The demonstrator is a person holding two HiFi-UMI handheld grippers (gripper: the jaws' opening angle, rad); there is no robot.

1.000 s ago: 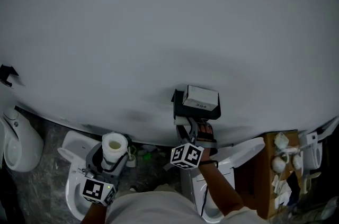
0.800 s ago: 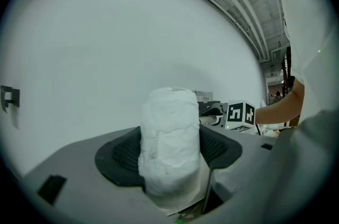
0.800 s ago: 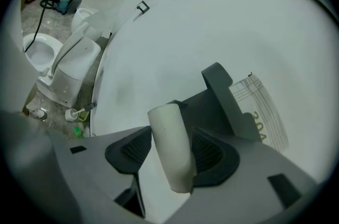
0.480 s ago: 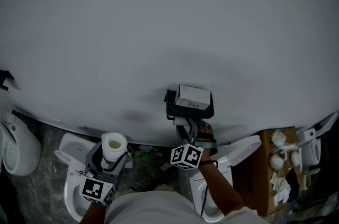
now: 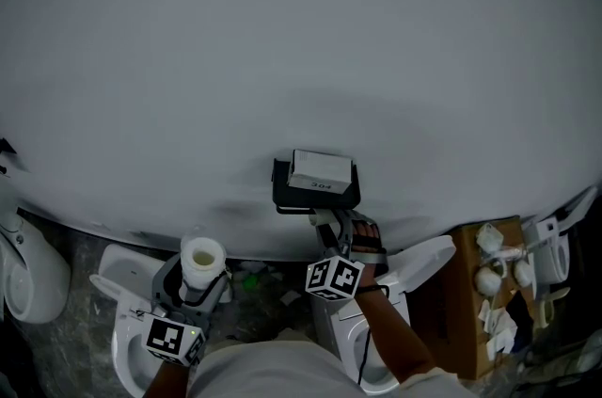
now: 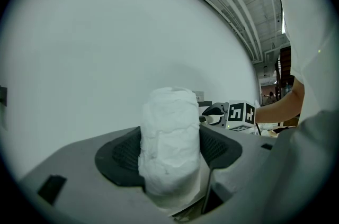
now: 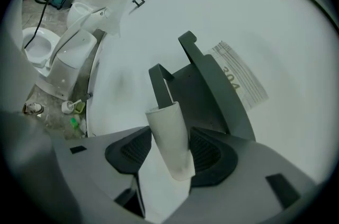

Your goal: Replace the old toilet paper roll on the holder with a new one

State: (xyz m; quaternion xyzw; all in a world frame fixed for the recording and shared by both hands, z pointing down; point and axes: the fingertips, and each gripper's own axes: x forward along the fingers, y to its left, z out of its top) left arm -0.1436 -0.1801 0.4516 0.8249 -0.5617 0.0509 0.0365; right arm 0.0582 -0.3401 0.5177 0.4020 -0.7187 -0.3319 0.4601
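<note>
**At the wall holder: two grippers, two rolls**

Beside a smooth white wall [image 5: 282,29], clamping a new toilet paper roll [image 6: 169,133] in the left gripper [image 6: 172,150]: a plump, soft, crinkled white cylinder, standing upright between dark mesh-textured pads [image 6: 123,151], touching both and rising well above them. Holding it low at the left of the head view, well apart from the holder [image 5: 315,200].

Closing the right gripper [image 7: 170,154] on the old roll [image 7: 168,127]: a slim, smooth, pale tube, almost bare, leaning slightly, pressing against the same kind of dark textured pads and trailing a flat loose sheet [image 7: 159,186] down over the grey moulded gripper body. Meeting the tip of the holder's narrow dark arm [image 7: 159,80] at the tube's upper end; impossible to tell whether threading onto that arm or only touching it.

Showing the holder as a boxy, matte black bracket lying flat against the wall and carrying a white rectangular label [image 5: 320,170]. Below the wall's edge, showing glossy white toilets [image 5: 127,266], a speckled grey floor [image 5: 94,241] and a brown wooden crate [image 5: 467,311].
</note>
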